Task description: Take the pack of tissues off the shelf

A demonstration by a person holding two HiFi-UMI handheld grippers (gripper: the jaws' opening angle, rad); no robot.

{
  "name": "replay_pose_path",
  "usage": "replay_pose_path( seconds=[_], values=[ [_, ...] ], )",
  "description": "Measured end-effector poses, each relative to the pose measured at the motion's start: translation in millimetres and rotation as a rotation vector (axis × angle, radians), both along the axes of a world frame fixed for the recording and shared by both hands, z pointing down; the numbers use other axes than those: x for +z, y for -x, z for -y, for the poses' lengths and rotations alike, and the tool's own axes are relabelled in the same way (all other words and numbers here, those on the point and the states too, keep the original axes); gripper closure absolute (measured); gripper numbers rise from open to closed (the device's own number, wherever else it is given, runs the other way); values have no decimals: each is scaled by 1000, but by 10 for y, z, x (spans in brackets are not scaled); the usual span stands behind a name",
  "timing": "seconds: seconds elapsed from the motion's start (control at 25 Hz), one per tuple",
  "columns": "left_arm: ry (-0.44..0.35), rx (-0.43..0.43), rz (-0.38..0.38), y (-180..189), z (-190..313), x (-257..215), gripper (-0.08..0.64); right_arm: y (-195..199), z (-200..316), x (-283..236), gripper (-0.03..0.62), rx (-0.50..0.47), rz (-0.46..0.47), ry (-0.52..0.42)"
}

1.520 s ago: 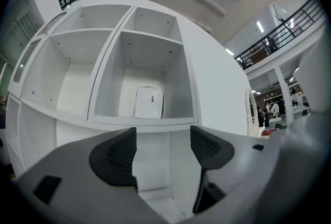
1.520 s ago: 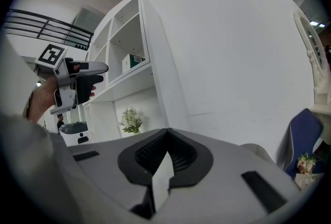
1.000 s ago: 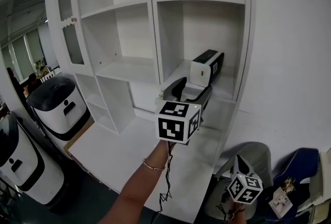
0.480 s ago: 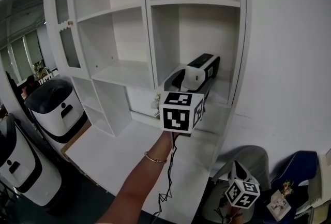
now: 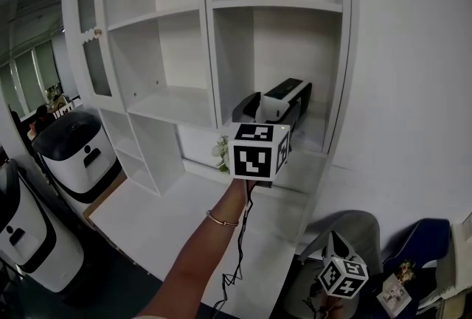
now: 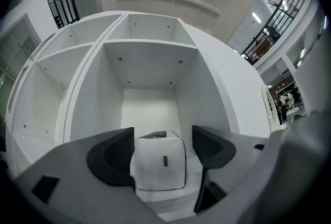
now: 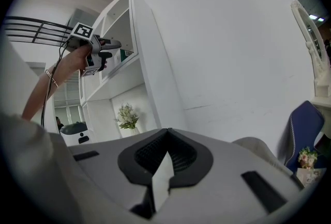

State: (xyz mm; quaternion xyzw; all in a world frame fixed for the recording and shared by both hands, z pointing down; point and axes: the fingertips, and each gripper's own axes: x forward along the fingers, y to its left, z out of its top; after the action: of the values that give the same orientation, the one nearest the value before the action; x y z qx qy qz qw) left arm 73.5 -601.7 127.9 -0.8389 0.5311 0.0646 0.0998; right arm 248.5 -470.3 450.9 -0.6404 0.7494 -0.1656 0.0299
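On the lower right shelf [image 5: 313, 135], the pack of tissues [image 5: 286, 93] sits between the jaws of the left gripper [image 5: 273, 111], which are spread wide and not squeezing it. Right gripper [image 7: 165, 154] hangs low by the wall [image 5: 413, 89], jaws pressed together, nothing in them.

I count one pack of tissues [image 5: 284, 97] in one white shelf unit [image 5: 193, 30] at the upper middle of the head view. I hold two grippers, the left gripper [image 5: 270, 110] and the right gripper [image 7: 165, 158]. Two white-and-black machines [image 5: 77, 152] [image 5: 26, 236] stand at lower left. There is one plant [image 5: 222, 153] at centre and one blue chair [image 5: 424, 247] at lower right.
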Motion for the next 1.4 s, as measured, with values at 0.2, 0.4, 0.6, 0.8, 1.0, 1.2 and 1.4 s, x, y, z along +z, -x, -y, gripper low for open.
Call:
replay_pose_path(
  seconds=[0.2,0.4,0.6,0.8,1.0,1.2,1.4],
  values=[
    [15,-9,0,-2,71,-9,225,1,40,3,586,-6,1,0],
    [33,-7,-4,-14,145,33,222,15,81,23,586,-13,2,5],
    [46,-6,3,-20,182,91,219,26,98,54,586,-16,6,12],
    [83,11,-2,-12,245,189,215,53,118,90,586,-19,8,20],
    [101,22,5,-29,273,251,213,82,126,123,586,-20,11,27],
    [102,23,25,-33,280,276,213,98,129,134,586,-17,14,28],
    [121,24,30,-28,299,300,213,130,140,132,586,-19,17,25]
  ],
)
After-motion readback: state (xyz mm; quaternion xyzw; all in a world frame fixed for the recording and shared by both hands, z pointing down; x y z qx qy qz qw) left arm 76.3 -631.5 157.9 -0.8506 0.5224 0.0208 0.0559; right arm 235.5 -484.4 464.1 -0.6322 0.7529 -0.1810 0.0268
